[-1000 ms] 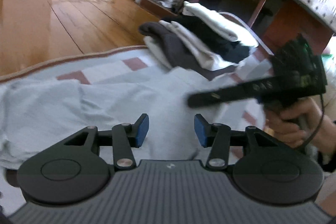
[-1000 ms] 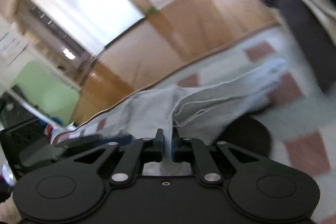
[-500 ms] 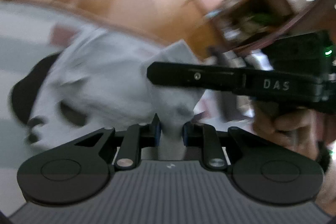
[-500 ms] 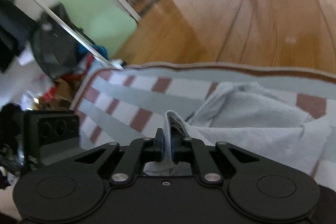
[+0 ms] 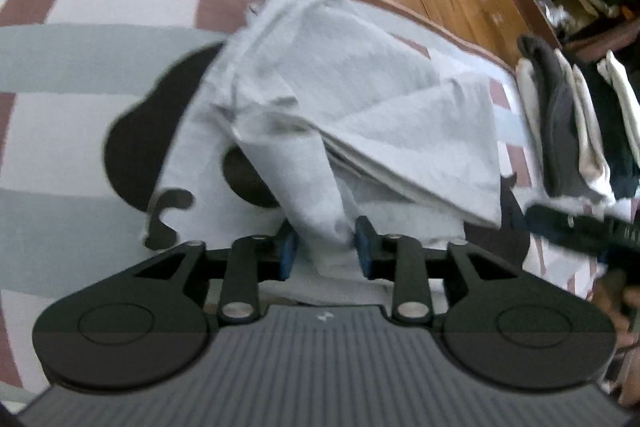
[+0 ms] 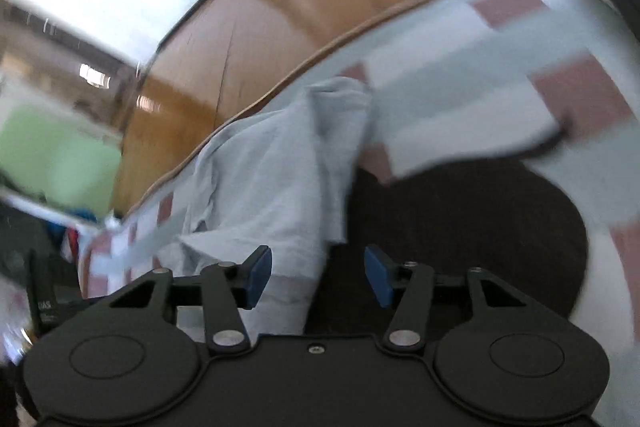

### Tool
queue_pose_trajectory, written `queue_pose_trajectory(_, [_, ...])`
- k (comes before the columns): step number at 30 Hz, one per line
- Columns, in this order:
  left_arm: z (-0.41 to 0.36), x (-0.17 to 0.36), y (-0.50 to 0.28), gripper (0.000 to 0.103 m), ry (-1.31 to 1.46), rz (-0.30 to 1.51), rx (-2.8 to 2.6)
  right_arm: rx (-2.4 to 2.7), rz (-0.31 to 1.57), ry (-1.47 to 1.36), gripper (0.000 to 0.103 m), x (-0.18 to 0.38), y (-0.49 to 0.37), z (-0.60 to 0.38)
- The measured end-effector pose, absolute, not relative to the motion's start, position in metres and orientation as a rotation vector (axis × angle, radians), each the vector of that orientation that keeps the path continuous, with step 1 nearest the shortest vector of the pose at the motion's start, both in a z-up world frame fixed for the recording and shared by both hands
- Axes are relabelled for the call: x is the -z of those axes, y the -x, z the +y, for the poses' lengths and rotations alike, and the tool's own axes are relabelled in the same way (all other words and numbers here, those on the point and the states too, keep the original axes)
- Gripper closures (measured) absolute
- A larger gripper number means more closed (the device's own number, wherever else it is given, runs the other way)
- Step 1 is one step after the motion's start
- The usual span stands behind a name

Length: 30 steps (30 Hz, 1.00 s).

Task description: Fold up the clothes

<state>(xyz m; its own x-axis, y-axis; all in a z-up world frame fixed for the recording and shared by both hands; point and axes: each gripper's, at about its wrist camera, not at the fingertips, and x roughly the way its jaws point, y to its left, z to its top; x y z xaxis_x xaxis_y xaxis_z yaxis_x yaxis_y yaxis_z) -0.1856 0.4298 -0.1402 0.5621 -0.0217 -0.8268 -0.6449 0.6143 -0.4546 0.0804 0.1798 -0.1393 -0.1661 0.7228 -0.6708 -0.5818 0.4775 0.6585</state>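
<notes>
One garment [image 5: 360,115] between left claw [image 5: 325,251].

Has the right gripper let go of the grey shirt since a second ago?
Yes. The right gripper was shut on the grey shirt; now its jaws stand apart, the cloth lying loose between them on the checked rug.
</notes>
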Motion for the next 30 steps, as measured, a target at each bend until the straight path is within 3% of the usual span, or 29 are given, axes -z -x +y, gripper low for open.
queue_pose_trajectory(3, [0.427,0.143,0.184,0.06,0.78,0.908,-0.509,-1.188,1.275,-0.169,0.045,0.14,-0.077,0.191])
queue_pose_trajectory(7, [0.434,0.152,0.18,0.06,0.811,0.874,-0.489,-1.229,1.24,-0.206,0.045,0.142,-0.072,0.205])
queue_pose_trajectory(8, [0.436,0.152,0.181,0.064,0.815,0.854,-0.483,-1.24,1.232,-0.215,0.044,0.142,-0.07,0.209])
queue_pose_trajectory(9, [0.437,0.151,0.179,0.068,0.8,0.842,-0.468,-1.25,1.223,-0.224,0.053,0.142,-0.069,0.213])
queue_pose_trajectory(10, [0.433,0.148,0.176,0.092,0.756,0.842,-0.454,-1.26,1.214,-0.234,0.089,0.143,-0.068,0.216])
queue_pose_trajectory(11, [0.427,0.143,0.174,0.094,0.695,0.847,-0.446,-1.27,1.205,-0.243,0.092,0.143,-0.067,0.22])
queue_pose_trajectory(13, [0.414,0.13,0.177,0.095,0.602,0.83,-0.429,-1.319,1.161,-0.235,0.093,0.132,-0.066,0.235])
queue_pose_trajectory(18, [0.413,0.113,0.205,0.095,0.674,0.794,-0.41,-1.514,1.0,-0.046,0.093,0.073,-0.071,0.322])
queue_pose_trajectory(23, [0.424,0.13,0.204,0.093,0.699,0.886,-0.5,-1.504,1.064,0.13,0.092,0.094,-0.066,0.407])
queue_pose_trajectory(24, [0.427,0.136,0.203,0.092,0.711,0.913,-0.516,-1.494,1.093,0.134,0.088,0.1,-0.065,0.415])
queue_pose_trajectory(26, [0.433,0.145,0.208,0.088,0.774,0.934,-0.535,-1.484,1.146,0.094,0.086,0.11,-0.066,0.417])
queue_pose_trajectory(28, [0.44,0.153,0.217,0.087,0.86,0.931,-0.547,-1.515,1.189,-0.043,0.074,0.115,-0.072,0.401])
queue_pose_trajectory(30, [0.452,0.154,0.23,0.083,0.988,0.858,-0.566,-1.57,1.229,-0.228,0.071,0.116,-0.086,0.373])
